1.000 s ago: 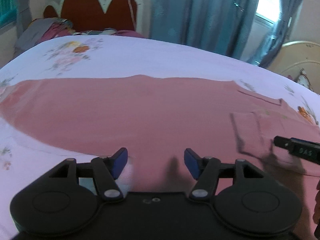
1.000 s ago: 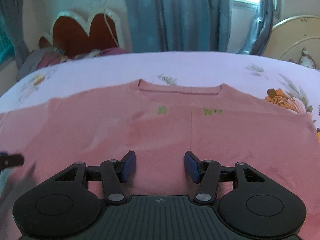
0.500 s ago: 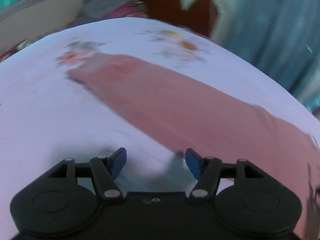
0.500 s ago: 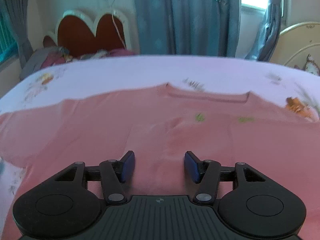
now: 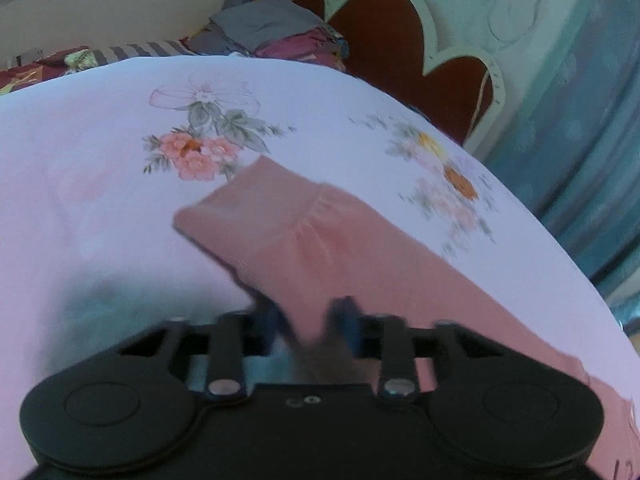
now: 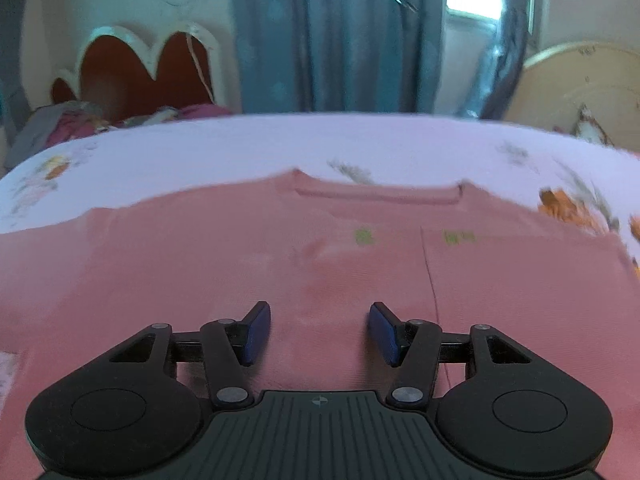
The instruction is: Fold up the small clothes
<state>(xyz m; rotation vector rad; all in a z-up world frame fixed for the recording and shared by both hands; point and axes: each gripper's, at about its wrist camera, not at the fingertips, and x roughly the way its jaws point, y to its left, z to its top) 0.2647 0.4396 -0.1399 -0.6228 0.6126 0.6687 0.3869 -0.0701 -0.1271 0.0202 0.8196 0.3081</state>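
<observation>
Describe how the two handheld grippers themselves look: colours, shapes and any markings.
Both are black. The left gripper and right gripper each have two round disc-like lobes, angled link arms with silver pivot pins, and blue pads on the fingertips. The right one's base is ribbed grey with a small round crosshair mark; the left one's base is smooth. No cables or sleeves show.

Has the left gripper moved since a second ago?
Yes. The left gripper has swung left along the pink shirt to its sleeve cuff; the headboard now sits right of center, and its jaws have narrowed.
</observation>
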